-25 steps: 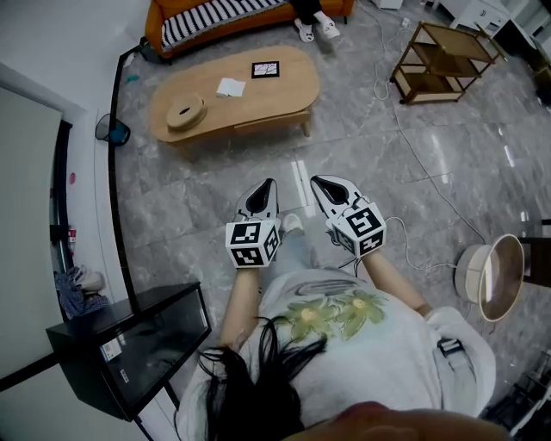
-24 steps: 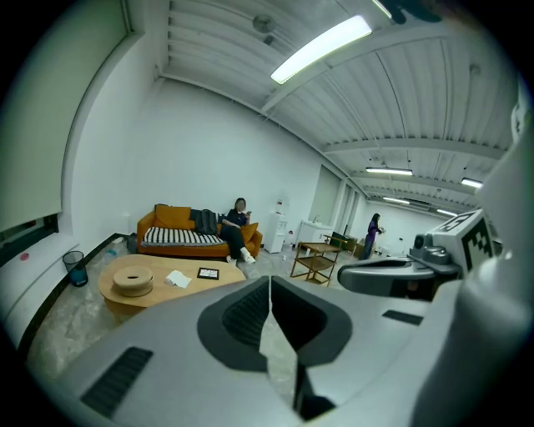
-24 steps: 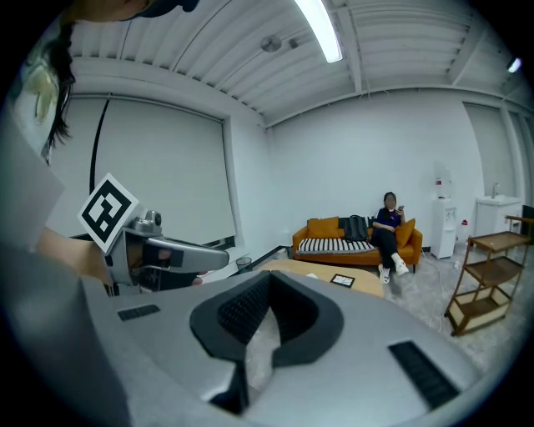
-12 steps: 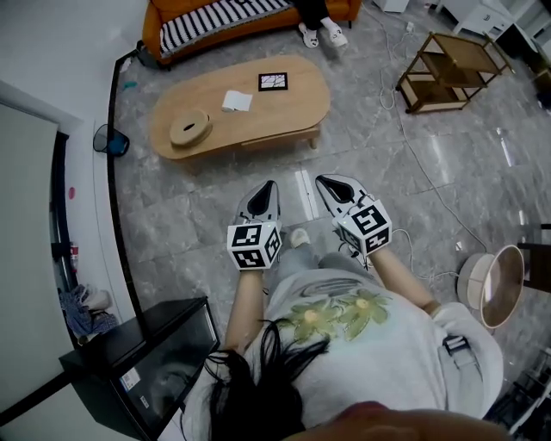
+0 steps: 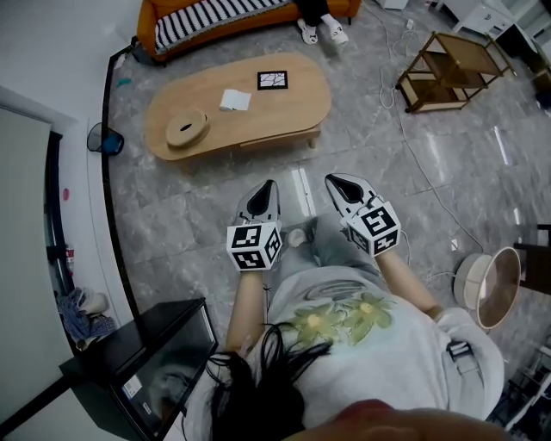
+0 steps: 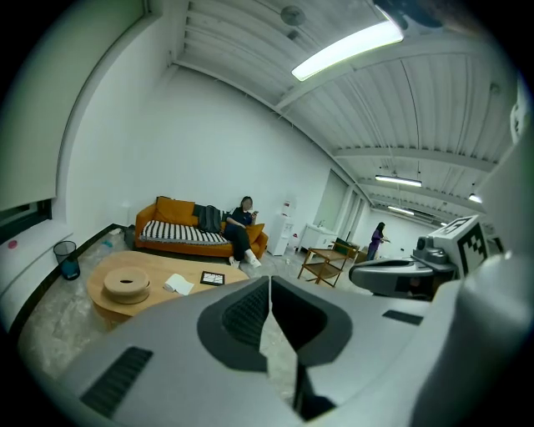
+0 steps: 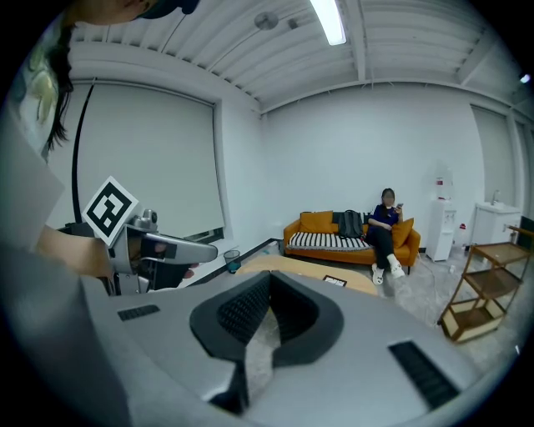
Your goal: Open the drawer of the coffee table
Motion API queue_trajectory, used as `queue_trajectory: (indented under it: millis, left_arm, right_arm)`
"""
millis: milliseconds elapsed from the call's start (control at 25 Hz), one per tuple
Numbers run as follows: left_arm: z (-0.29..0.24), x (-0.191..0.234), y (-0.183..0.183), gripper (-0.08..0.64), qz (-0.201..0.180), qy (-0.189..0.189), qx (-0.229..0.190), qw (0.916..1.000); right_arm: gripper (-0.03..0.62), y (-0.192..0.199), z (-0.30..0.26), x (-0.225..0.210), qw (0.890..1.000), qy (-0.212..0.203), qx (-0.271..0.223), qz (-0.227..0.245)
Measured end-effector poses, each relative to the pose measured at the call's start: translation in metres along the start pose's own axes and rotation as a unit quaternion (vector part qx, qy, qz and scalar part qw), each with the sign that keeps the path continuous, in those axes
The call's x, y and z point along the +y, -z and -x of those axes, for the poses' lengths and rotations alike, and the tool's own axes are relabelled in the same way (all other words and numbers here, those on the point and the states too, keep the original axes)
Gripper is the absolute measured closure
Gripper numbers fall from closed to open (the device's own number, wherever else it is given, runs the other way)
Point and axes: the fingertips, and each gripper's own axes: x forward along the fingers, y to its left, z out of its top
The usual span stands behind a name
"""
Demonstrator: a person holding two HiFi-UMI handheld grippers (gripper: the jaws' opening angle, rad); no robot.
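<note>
The oval wooden coffee table (image 5: 284,112) stands on the grey floor ahead of me, and it also shows in the left gripper view (image 6: 100,302). A light drawer front (image 5: 274,139) sits flush under its near edge. My left gripper (image 5: 269,184) and right gripper (image 5: 330,179) are held side by side in the air, a stretch of floor short of the table. Both point toward it. Each one's jaws are shut with nothing between them, as the left gripper (image 6: 269,283) and right gripper (image 7: 268,280) views show.
On the table lie a round wooden disc (image 5: 187,128), a white paper (image 5: 231,100) and a black-framed card (image 5: 271,80). An orange sofa (image 5: 185,21) with a seated person stands behind it. A wooden shelf (image 5: 448,56), floor cable (image 5: 422,164), black cabinet (image 5: 142,362) and blue bin (image 5: 102,138) surround me.
I have stepped toward the coffee table, which now sits lower and nearer in the head view. Both grippers came forward together, still shut and empty.
</note>
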Motion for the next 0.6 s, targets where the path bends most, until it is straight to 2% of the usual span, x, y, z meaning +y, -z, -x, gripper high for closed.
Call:
queue_trajectory:
  millis: [600]
  left_arm:
    - [-0.036,0.014,-0.017,0.535,-0.002,-0.010,0.006,0.9999]
  right_arm:
    - [0.581,-0.014,-0.038,-0.033,1.000,-0.025,0.002,-0.006]
